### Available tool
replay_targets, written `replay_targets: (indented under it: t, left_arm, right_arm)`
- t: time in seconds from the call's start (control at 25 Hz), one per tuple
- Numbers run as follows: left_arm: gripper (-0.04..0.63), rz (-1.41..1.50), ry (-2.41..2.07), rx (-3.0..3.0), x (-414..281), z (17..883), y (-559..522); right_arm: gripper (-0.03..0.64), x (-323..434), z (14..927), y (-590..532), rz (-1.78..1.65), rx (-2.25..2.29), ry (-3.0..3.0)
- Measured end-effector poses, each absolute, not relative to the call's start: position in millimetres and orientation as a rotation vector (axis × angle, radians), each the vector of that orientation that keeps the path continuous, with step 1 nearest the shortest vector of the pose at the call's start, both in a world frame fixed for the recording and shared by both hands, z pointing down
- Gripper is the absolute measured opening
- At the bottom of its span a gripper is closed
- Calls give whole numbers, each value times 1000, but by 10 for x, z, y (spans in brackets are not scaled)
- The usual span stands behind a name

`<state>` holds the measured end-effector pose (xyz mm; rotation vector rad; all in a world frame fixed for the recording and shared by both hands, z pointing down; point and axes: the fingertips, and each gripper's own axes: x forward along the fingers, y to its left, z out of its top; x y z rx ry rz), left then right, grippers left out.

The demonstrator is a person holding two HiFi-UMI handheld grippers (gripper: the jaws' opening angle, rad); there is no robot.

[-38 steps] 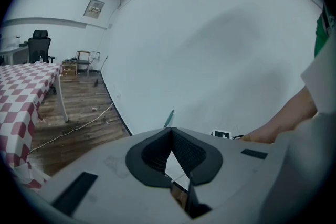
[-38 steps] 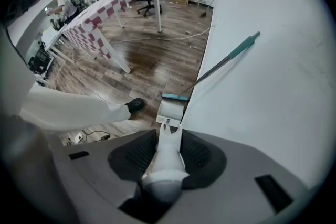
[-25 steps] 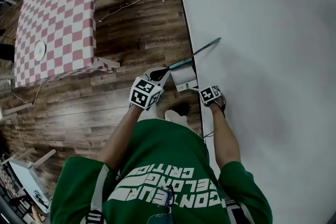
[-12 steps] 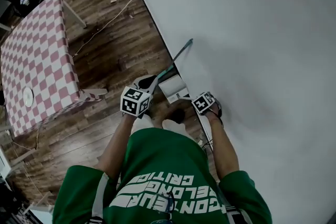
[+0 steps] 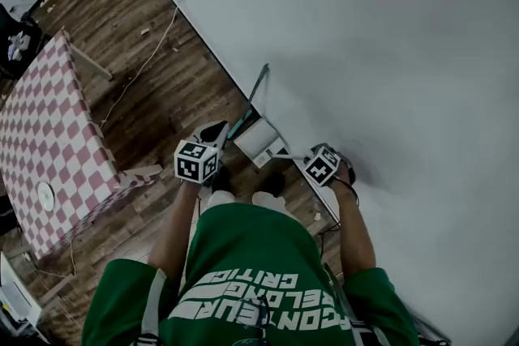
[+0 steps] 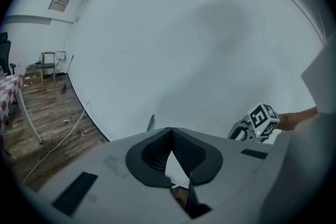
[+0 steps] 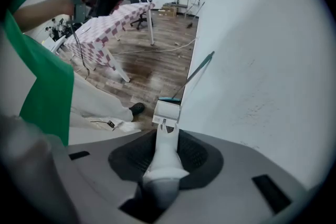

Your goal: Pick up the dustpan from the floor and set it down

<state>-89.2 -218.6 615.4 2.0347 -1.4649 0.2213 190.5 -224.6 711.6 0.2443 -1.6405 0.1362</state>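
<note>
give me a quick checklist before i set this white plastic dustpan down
1. Grip: ok. The right gripper has its jaws shut on the handle of the white plastic dustpan.
2. Pan hanging below the gripper, off the brown wooden floor: looks ok.
3. The left gripper free to help: ok, jaws together, nothing between them.
4. The thin teal broom handle clear of the pan: cannot tell, its lower end meets the pan's far edge.
5. Landing spot free: cannot tell. The pan hides the floor beneath it, and a black shoe is close beside.
</note>
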Motion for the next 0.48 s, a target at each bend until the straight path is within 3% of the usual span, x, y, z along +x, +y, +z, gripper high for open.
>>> replay_targets:
  t: [0.48]
  left_arm:
    - [3,254,-1400,2132,-670,5996,-2327]
  right_arm:
    - [120,2089,5984,-2119,65,218,-1772]
